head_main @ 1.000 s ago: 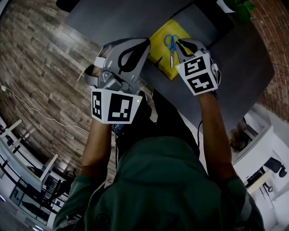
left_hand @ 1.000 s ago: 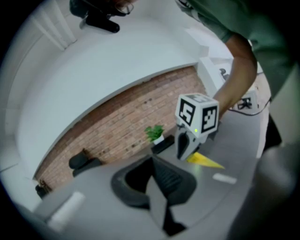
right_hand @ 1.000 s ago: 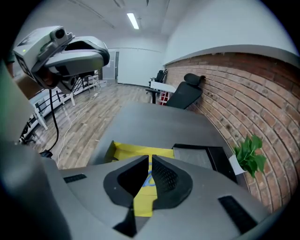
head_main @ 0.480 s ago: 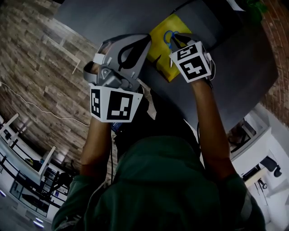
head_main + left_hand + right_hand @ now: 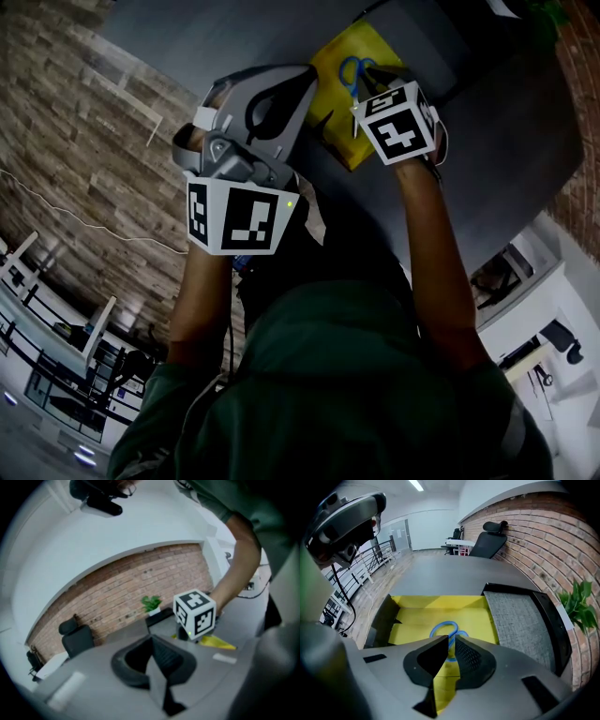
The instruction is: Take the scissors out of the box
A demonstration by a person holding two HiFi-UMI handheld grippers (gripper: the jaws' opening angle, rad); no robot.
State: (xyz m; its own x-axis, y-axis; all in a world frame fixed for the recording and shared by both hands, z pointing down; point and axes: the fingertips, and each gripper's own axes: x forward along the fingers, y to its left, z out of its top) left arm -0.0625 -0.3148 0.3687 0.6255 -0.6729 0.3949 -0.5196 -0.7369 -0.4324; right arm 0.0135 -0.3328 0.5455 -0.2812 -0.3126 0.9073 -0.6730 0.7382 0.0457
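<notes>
The left hand-held gripper (image 5: 152,639) hangs over the near edge of the tabletop (image 5: 440,573), jaws together on nothing. Farther on, the right hand-held gripper (image 5: 449,639) tilts down into the yellow box (image 5: 440,603), jaws nearly together just over the blue-handled scissors (image 5: 444,622) lying inside

Office: swivel chair (image 5: 490,537), long grey desk (image 5: 440,576), brick wall (image 5: 529,536), potted plant (image 5: 577,605).

Scissors with blue loop handles (image 5: 449,632) lie flat on the floor of the open-topped yellow box (image 5: 417,620), at the centre of the right gripper view. Their blades are hidden.
</notes>
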